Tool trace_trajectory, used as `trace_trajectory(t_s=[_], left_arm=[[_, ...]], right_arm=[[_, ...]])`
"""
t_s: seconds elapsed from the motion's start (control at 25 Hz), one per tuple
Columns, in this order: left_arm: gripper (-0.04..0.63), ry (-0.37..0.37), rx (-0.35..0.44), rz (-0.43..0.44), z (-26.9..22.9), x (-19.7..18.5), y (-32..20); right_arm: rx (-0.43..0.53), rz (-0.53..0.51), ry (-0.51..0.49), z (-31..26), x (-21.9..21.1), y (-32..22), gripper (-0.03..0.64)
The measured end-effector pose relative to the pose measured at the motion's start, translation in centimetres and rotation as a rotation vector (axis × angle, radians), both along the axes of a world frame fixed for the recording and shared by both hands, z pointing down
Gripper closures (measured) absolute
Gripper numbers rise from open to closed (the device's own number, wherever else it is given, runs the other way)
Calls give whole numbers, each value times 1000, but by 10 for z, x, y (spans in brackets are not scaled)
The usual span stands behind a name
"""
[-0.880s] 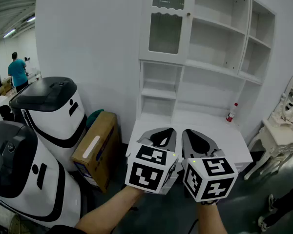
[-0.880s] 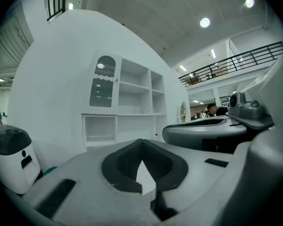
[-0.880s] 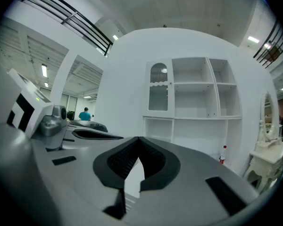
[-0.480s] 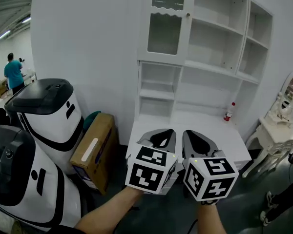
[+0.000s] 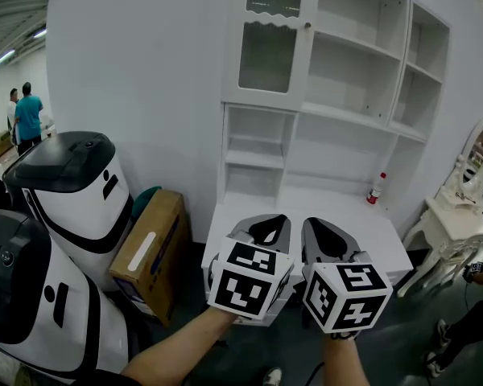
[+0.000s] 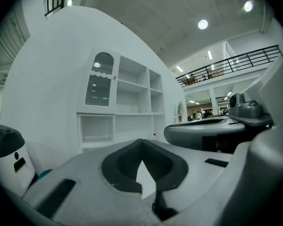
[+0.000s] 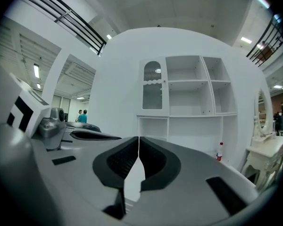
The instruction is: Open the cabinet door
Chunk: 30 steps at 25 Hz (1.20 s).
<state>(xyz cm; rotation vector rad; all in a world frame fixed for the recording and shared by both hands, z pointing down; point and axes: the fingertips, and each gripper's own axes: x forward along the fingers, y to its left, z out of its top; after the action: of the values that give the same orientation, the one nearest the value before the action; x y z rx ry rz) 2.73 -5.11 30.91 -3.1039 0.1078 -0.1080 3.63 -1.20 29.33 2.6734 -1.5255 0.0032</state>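
Standing shut at twelve o'clock, glazed white cabinet door (image 5: pixel 267 43); bottle (image 5: pixel 374 188) at two o'clock; left gripper (image 5: pixel 270 220) and right gripper (image 5: pixel 317 223) clenched, empty.

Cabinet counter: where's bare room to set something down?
The counter is bare from its left edge to the bottle at right rear. Open shelves above are empty. Left, a cardboard box and white machines crowd in.

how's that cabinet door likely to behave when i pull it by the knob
The door will probably swing as one stiff panel, hinged left, since its knob sits at the right edge. Its panes look like glass, so likely fragile if knocked. The small knob may be slippery to pinch.
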Motion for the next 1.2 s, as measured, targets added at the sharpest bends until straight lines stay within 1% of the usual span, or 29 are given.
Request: trace_trajectory(t_s=[0.12, 0.32, 0.48, 0.72, 1.2], left_arm=[[586, -3, 10, -14, 0, 16, -1], [586, 7, 30, -62, -8, 48, -8], [586, 21, 44, -97, -17, 78, -12], [586, 16, 68, -141, -25, 124, -16], [586, 22, 77, -238, -29, 206, -24]], right_arm=[[10, -12, -2, 0, 18, -1, 595], [24, -57, -4, -5, 53, -9, 595], [28, -94, 5, -9, 83, -15, 595], [36, -147, -1, -14, 131, -22, 595], [28, -248, 6, -18, 212, -33, 595]])
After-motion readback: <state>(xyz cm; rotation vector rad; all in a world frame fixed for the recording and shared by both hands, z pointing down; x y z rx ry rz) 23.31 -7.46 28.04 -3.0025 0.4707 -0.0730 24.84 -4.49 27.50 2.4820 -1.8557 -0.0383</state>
